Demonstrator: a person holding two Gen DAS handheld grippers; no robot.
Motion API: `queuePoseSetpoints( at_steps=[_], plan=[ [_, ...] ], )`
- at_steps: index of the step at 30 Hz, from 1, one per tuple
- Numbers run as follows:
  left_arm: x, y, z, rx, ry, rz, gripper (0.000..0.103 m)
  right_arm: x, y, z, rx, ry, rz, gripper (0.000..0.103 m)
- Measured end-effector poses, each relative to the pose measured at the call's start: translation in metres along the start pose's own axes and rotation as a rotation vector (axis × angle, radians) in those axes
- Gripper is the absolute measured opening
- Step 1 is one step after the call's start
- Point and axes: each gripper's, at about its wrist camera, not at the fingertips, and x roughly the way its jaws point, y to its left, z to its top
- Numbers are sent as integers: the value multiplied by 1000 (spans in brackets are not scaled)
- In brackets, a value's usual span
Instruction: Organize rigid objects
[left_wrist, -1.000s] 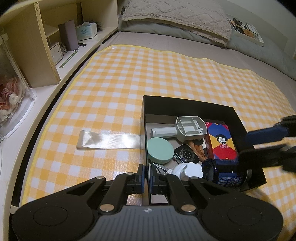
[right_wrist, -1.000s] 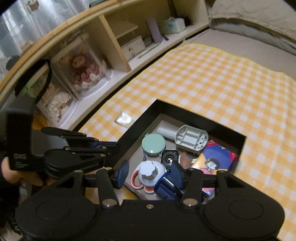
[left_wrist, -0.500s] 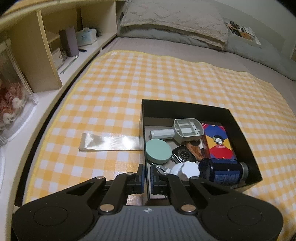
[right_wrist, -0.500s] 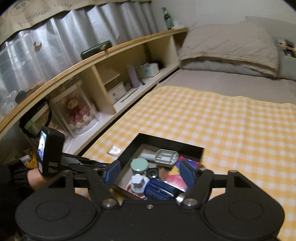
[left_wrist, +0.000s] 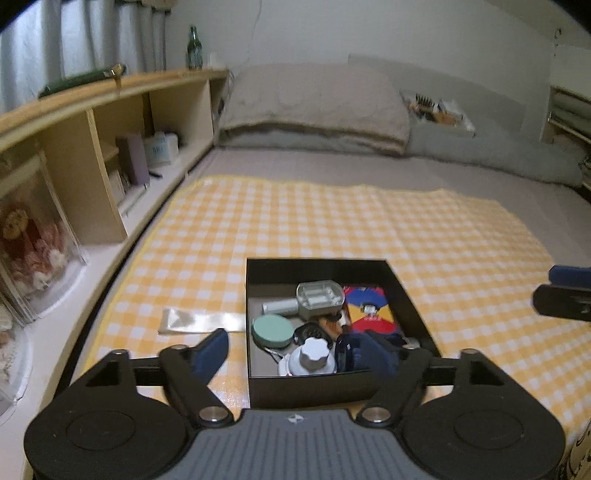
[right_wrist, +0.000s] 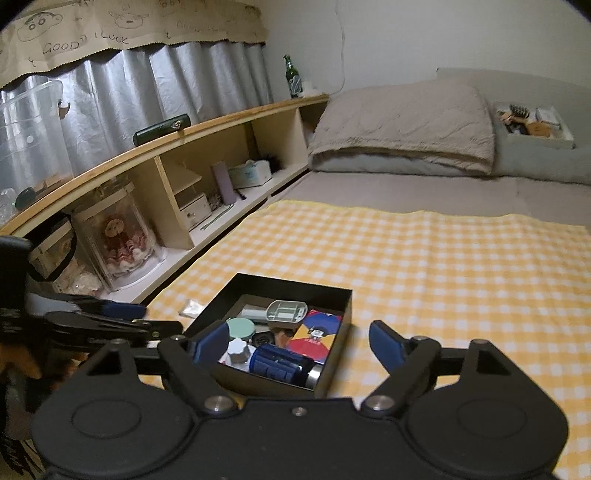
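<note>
A black box sits on the yellow checked cloth. It holds a grey plastic part, a green round tin, a white knob, a dark blue can and a colourful card pack. My left gripper is open and empty, just in front of the box. My right gripper is open and empty, above the box's near corner. The blue can also shows in the right wrist view.
A clear plastic strip lies on the cloth left of the box. Wooden shelves with a doll case run along the left. A pillow and a tray of items lie at the bed's head.
Both grippers have pulled back and risen away from the box. The left gripper has opened from shut. The right gripper has opened wider, and the blue can lies in the box.
</note>
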Motion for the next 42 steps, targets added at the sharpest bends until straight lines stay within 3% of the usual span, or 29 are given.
queuePoseSetpoints(
  at_steps=[8,11,15,29,42],
  plan=[
    [-42,-20,-21,5,-128,30,102,-12,7,-15,-44,-41,-65,87],
    [-52,-25,-28,19,-165,51,103,-16,10,-20,-69,-54,-89,99],
    [-61,-27,-34,14,-202,73,103,-21,11,-26,-78,-76,-116,103],
    [-77,-26,-41,-10,-266,65,103,-33,14,-42,-113,-144,-180,103],
    [-77,-29,-44,15,-260,74,103,-39,14,-44,-99,-159,-152,103]
  ],
)
